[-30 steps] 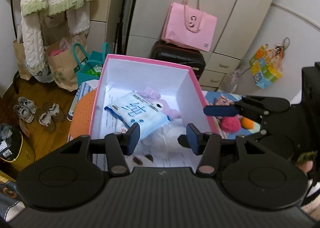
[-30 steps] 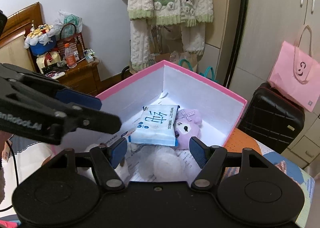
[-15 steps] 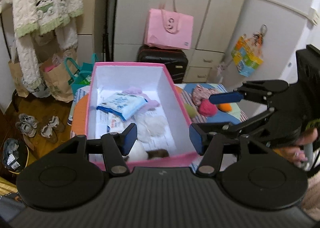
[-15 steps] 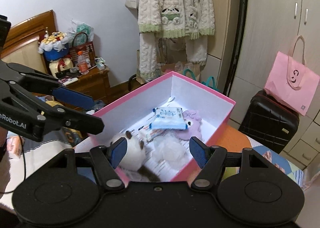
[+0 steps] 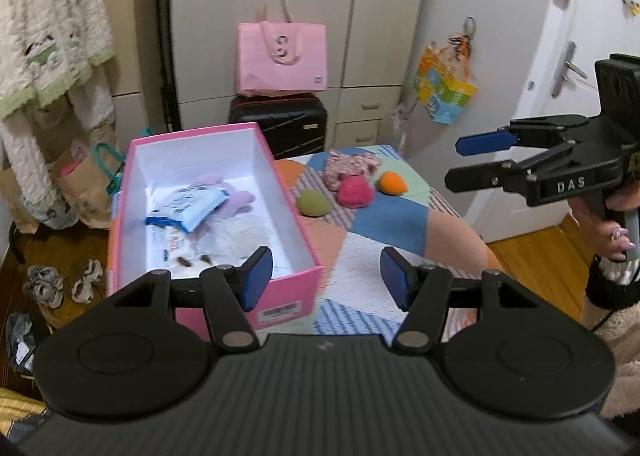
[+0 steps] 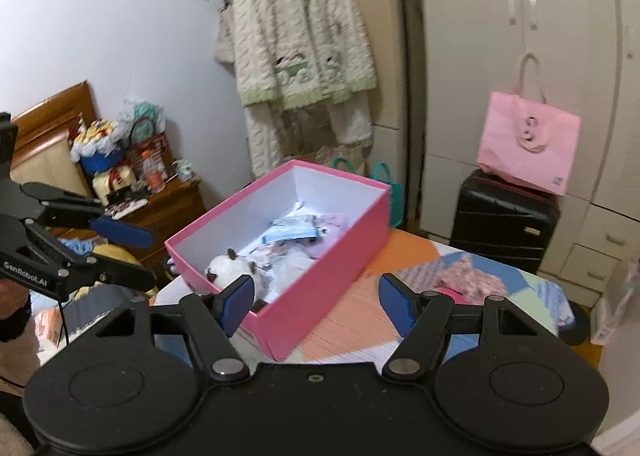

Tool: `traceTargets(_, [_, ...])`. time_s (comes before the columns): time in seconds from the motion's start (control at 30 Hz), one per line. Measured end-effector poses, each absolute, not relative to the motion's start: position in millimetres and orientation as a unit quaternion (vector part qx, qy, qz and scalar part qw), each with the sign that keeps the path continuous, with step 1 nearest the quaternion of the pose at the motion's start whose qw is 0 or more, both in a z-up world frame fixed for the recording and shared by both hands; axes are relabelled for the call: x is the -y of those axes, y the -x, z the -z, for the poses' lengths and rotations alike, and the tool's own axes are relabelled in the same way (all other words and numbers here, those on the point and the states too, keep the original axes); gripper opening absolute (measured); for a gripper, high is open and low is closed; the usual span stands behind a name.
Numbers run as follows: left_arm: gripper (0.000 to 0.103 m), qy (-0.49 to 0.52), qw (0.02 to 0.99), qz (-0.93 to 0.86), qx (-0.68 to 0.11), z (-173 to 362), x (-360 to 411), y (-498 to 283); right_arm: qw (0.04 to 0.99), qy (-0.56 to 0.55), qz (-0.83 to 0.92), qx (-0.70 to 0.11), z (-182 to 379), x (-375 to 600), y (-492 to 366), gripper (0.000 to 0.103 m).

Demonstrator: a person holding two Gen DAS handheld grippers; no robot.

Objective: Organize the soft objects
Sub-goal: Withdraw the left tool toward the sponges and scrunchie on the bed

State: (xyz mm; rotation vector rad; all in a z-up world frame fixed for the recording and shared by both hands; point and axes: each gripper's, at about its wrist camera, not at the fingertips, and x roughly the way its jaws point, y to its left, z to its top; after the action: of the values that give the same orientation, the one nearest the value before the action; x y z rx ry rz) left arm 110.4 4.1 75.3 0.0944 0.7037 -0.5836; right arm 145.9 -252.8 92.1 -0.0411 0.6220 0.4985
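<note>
A pink box (image 5: pixel 296 216) (image 6: pixel 328 276) stands on a patchwork table. It holds a blue-white wipes pack (image 5: pixel 188 208) (image 6: pixel 292 230), a purple plush (image 5: pixel 236 198) (image 6: pixel 332 224) and a white plush with dark ears (image 6: pixel 228 268). On the table beyond the box lie a green ball (image 5: pixel 314 203), a pink ball (image 5: pixel 355 192), an orange ball (image 5: pixel 393 182) and a floral pouch (image 5: pixel 352 166) (image 6: pixel 468 276). My left gripper (image 5: pixel 326 280) is open and empty above the box's near corner. My right gripper (image 6: pixel 316 296) is open and empty, held back from the box; it also shows in the left wrist view (image 5: pixel 480 160).
The patchwork table (image 5: pixel 384 232) has its edge at the right. A black suitcase (image 5: pixel 280 124) with a pink bag (image 5: pixel 282 56) stands behind. A fluffy robe (image 6: pixel 304 52) hangs at the wall. Shoes (image 5: pixel 44 284) lie on the floor at left.
Both grippers have pulled up and back from inside the box. The left view has swung right, so the balls and pouch on the table now show.
</note>
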Motion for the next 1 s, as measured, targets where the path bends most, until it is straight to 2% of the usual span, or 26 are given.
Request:
traceTargets(0.53, [0.060,-0.060,0.850,0.374,-0.367,-46.4,80.2,-111.0,0.941,-0.025,-0.184,-0.282,-64.3,329.2,-126.2,0.074])
traceTargets(1.0, [0.061,-0.036,0.885,0.325,-0.331,1.8,131.1,-161.4,0.962,-0.020,-0.158,-0.222,-6.3,376.9,-164.0,0.074])
